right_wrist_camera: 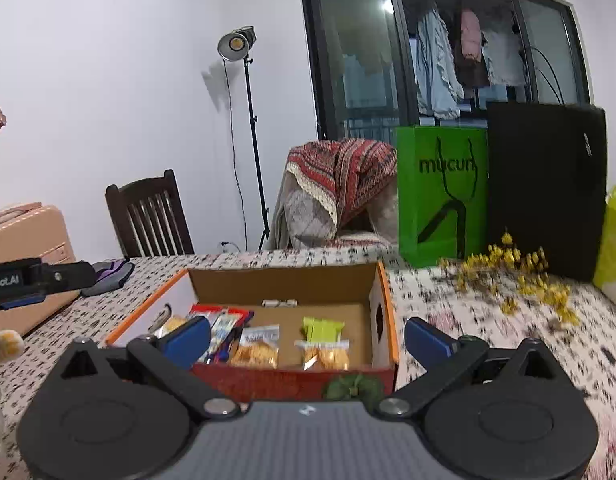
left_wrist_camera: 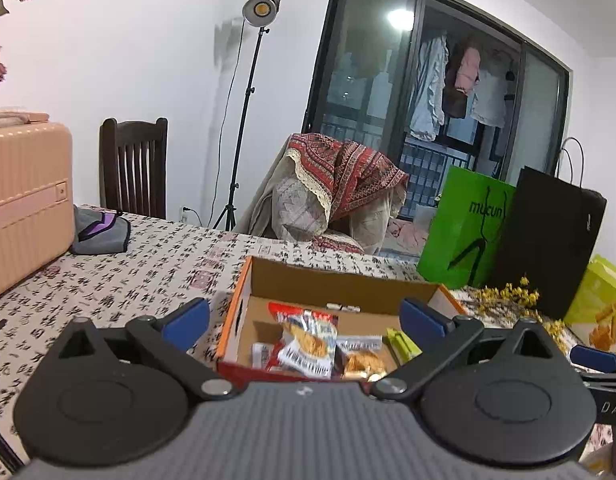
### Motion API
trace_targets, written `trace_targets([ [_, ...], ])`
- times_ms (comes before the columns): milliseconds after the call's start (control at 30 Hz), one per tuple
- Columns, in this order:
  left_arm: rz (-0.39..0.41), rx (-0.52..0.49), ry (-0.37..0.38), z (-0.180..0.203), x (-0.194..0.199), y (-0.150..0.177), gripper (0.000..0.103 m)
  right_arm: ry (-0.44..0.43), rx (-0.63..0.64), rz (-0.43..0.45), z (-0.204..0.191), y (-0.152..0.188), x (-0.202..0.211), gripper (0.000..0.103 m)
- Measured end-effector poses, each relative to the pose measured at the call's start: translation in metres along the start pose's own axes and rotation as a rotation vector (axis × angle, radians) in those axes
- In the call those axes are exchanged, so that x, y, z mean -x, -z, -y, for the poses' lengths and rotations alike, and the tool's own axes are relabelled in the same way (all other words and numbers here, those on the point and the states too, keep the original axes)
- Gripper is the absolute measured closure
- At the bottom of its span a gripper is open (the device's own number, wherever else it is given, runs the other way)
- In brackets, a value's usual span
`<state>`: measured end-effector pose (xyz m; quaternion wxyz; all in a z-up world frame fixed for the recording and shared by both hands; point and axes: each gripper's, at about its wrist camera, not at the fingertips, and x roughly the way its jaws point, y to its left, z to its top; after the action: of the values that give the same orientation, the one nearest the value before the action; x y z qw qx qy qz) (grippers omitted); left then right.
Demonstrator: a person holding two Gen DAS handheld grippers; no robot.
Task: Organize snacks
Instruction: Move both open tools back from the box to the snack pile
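Observation:
An open cardboard box [left_wrist_camera: 327, 280] [right_wrist_camera: 284, 280] with orange rims stands on the patterned tablecloth. Inside lie several snack packets: a red and white pile [left_wrist_camera: 308, 340] [right_wrist_camera: 220, 320], clear packs of golden biscuits [right_wrist_camera: 256, 346], and a green packet [left_wrist_camera: 403, 344] [right_wrist_camera: 321, 328]. My left gripper [left_wrist_camera: 304, 320] is open and empty, held just before the box's near wall. My right gripper [right_wrist_camera: 306, 340] is open and empty, also at the box's near wall. The left gripper's side shows at the left edge of the right wrist view [right_wrist_camera: 36, 276].
A peach suitcase [left_wrist_camera: 24, 196] and a grey pouch [left_wrist_camera: 102, 230] lie at the left. A green bag [right_wrist_camera: 441, 192], a black bag [right_wrist_camera: 545, 184], a yellow-green bag [left_wrist_camera: 599, 304] and yellow dried flowers [right_wrist_camera: 519, 276] stand at the right. Chairs stand behind the table.

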<state>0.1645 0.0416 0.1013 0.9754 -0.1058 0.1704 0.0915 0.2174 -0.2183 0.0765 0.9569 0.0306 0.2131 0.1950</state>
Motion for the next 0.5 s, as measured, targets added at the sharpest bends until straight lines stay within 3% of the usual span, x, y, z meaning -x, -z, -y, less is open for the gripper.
trace_targets([
  [500, -0.046, -0.037, 0.018, -0.028, 0.051, 0.036, 0.000, -0.027, 0.003, -0.136, -0.011, 0.060, 0.034, 0.000],
])
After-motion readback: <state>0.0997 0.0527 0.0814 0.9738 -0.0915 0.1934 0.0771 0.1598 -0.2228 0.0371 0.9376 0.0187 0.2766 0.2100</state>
